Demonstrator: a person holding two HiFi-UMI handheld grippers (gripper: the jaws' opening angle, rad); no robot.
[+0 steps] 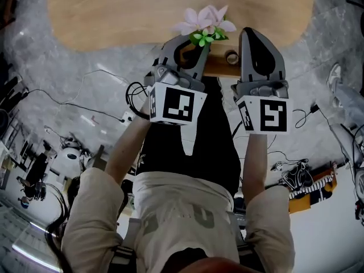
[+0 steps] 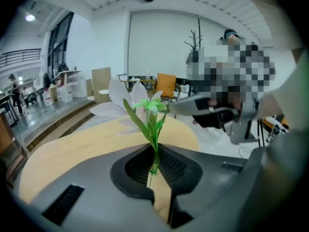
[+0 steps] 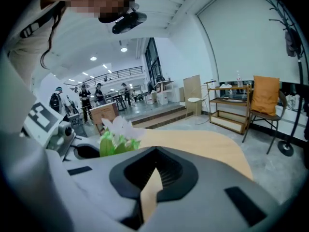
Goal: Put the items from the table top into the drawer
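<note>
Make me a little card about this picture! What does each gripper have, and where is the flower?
left gripper: shut on the flower's thin green stem
flower: pale pink petals and green leaves, standing up out of the left gripper, over the near edge of the table
right gripper: shut, nothing between its jaws, held beside the left one
table: light wood with a rounded edge, just ahead of both grippers
</note>
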